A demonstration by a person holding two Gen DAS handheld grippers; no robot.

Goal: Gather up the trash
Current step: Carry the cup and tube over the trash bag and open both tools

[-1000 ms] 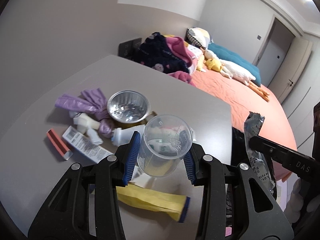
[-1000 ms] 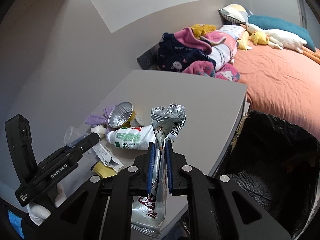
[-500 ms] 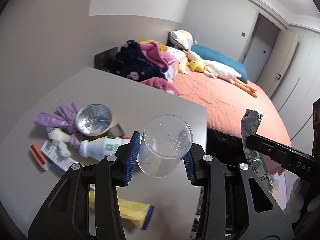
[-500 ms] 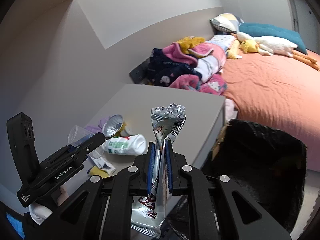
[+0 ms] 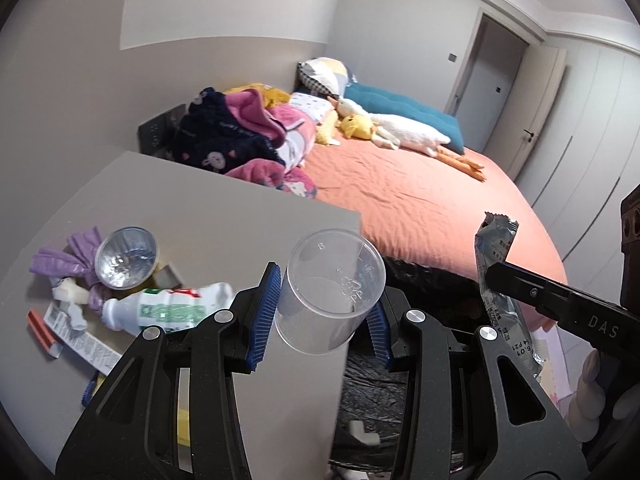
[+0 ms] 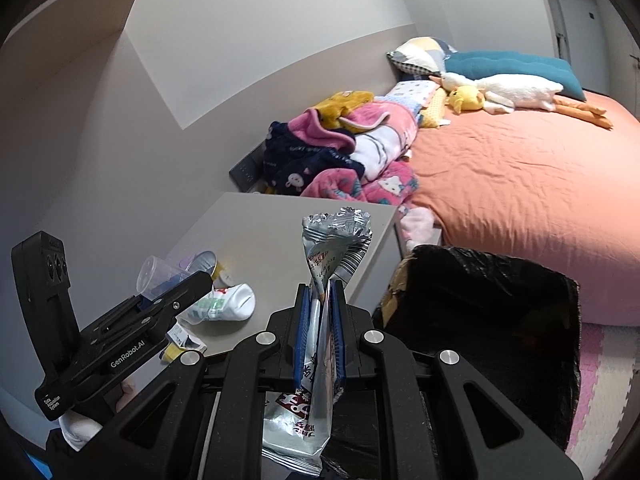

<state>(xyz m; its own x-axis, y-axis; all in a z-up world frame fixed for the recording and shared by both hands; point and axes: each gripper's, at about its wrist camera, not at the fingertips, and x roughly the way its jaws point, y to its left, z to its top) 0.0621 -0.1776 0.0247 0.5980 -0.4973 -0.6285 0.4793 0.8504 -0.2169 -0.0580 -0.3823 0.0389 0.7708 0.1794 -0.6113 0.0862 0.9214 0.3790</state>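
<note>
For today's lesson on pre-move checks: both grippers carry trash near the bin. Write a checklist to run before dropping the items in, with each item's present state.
1. Left gripper shut on clear plastic cup: ok.
2. Right gripper shut on foil wrapper: ok.
3. Black bin bag mouth open: ok.
4. Wrapper above the opening: not ok, beside it.
5. Cup above the opening: cannot tell.
6. Table trash all collected: not ok, white bottle remains.

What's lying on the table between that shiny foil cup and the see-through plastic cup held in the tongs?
In the left wrist view, a white plastic bottle with green label lies on its side there.
</note>
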